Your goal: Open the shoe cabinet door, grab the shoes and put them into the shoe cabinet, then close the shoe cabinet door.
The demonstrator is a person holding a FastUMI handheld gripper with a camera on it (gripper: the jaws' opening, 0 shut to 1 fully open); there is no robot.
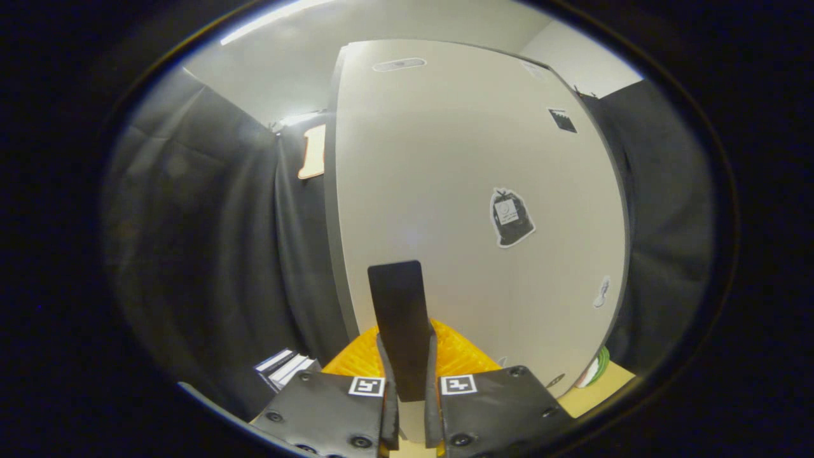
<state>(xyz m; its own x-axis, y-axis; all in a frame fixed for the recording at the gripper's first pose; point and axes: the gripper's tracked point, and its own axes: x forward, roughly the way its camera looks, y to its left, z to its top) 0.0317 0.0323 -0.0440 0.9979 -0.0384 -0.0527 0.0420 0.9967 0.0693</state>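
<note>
Now, fingers (411, 381) pinched on upright dark handle (399, 318), its length vertical, against cabinet door (458, 191).

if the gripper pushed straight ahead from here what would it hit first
The gripper is shut on a flat black handle. Straight ahead the handle would likely meet the pale cabinet door first, though how far off the door is remains unclear.

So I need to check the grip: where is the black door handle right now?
In the gripper view, the black handle stands upright on the pale cabinet door, clamped in the gripper, with an orange object just behind.
</note>
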